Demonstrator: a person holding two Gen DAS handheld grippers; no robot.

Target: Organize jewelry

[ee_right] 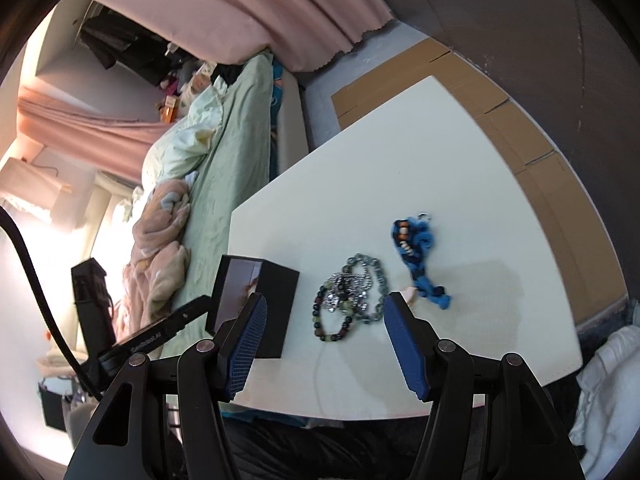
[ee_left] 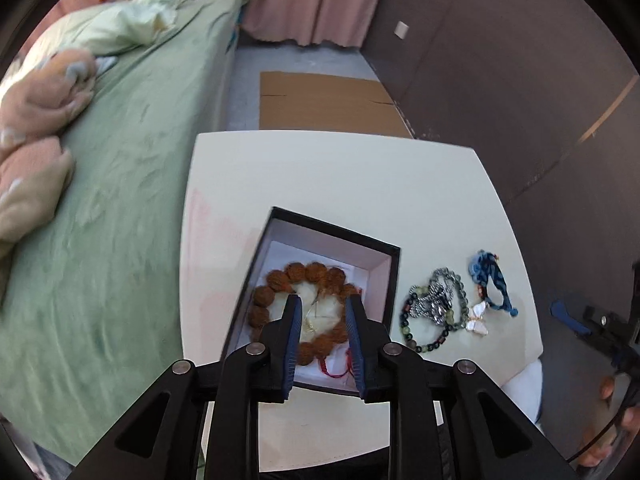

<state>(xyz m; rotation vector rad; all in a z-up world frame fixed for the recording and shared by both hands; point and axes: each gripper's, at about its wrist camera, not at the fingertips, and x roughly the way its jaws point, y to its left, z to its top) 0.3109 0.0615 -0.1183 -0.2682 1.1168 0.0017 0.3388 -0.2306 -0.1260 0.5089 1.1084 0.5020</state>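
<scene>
A black jewelry box (ee_left: 394, 264) with a white lining stands open on the white table (ee_left: 340, 184). A bracelet of brown seed beads (ee_left: 296, 276) lies inside it, around a thin gold chain. My left gripper (ee_left: 323, 302) hovers over the box, open and empty. Right of the box lie a dark bead bracelet (ee_left: 416, 328), a silver chain (ee_left: 438, 300), a butterfly clip (ee_left: 478, 318) and a blue woven cord (ee_left: 492, 280). My right gripper (ee_right: 324, 308) is open above the bead bracelet (ee_right: 332, 320) and silver chain (ee_right: 360, 288). The blue cord (ee_right: 418, 264) and the box (ee_right: 276, 304) flank it.
A bed with a green sheet (ee_left: 120, 200) and a pink blanket (ee_left: 32, 120) runs along the table's left side. Flat cardboard (ee_left: 328, 100) lies on the floor beyond the table. A dark wall (ee_left: 520, 80) stands to the right. White cloth (ee_right: 608, 392) lies by the table's near right corner.
</scene>
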